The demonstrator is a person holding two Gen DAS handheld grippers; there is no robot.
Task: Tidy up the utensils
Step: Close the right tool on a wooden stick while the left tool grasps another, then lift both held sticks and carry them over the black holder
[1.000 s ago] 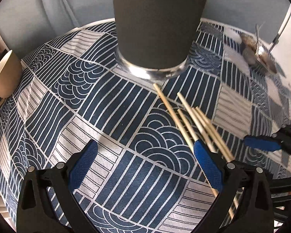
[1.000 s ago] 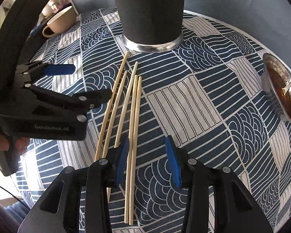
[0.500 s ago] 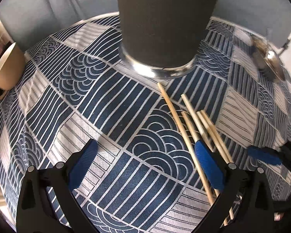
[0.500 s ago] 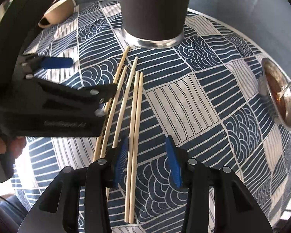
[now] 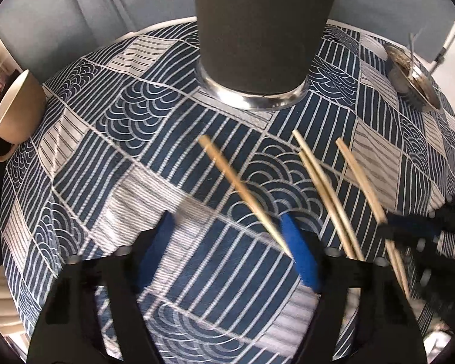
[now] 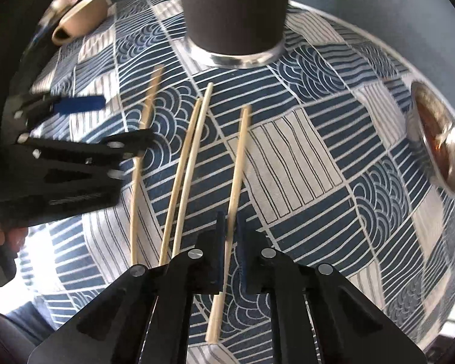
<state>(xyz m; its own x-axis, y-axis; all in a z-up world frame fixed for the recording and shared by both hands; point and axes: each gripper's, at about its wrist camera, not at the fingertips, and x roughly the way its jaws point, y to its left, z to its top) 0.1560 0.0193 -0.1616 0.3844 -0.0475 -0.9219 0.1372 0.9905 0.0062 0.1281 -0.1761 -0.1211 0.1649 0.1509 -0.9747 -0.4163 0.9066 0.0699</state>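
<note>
Several wooden chopsticks lie on the blue patterned cloth in front of a dark tumbler (image 5: 257,30) (image 6: 233,15) with a metal base. My right gripper (image 6: 230,236) (image 5: 388,230) is shut on the rightmost chopstick (image 6: 239,157) (image 5: 361,176). My left gripper (image 5: 229,253) (image 6: 127,118) has its jaws closing around the leftmost chopstick (image 5: 239,188) (image 6: 145,112). That stick lies against the right pad (image 5: 300,254), with a wide gap to the other pad. Two more chopsticks (image 6: 185,166) (image 5: 324,188) lie together between the two grippers.
A beige mug (image 5: 15,115) (image 6: 82,18) lies on its side at the far left edge of the table. A metal bowl of brown sauce (image 6: 436,145) (image 5: 412,82) with a spoon in it stands at the right. A hand holds the left gripper's handle.
The right gripper's jaws have shut on the rightmost chopstick. The left gripper's jaws have narrowed, and the leftmost chopstick has shifted away from the others and now lies between them.
</note>
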